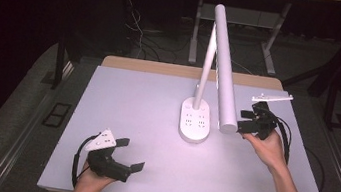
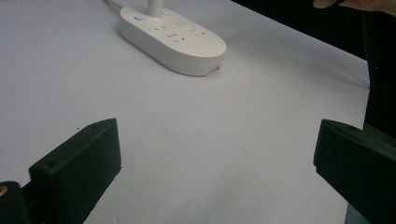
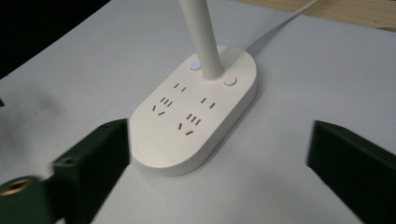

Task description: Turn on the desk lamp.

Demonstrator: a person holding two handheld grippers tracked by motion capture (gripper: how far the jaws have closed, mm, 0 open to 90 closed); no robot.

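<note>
In the high view, a white desk lamp [image 1: 196, 122] stands toward the table's [image 1: 145, 117] far edge; the left gripper [image 1: 130, 156] hovers near the near-left corner, the right gripper [image 1: 250, 122] by the right edge beside the lamp head [image 1: 225, 78]. The left gripper view shows its jaws spread wide, holding nothing, with the lamp base [image 2: 173, 38] beyond. The right gripper view shows wide, empty jaws flanking the base's near end.

A dim lab or test room: a pale worktable [image 1: 144, 122] stands on grey carpet, with loose cables [image 1: 135, 25] and metal desk legs [image 1: 197, 29] at twelve o'clock.
</note>
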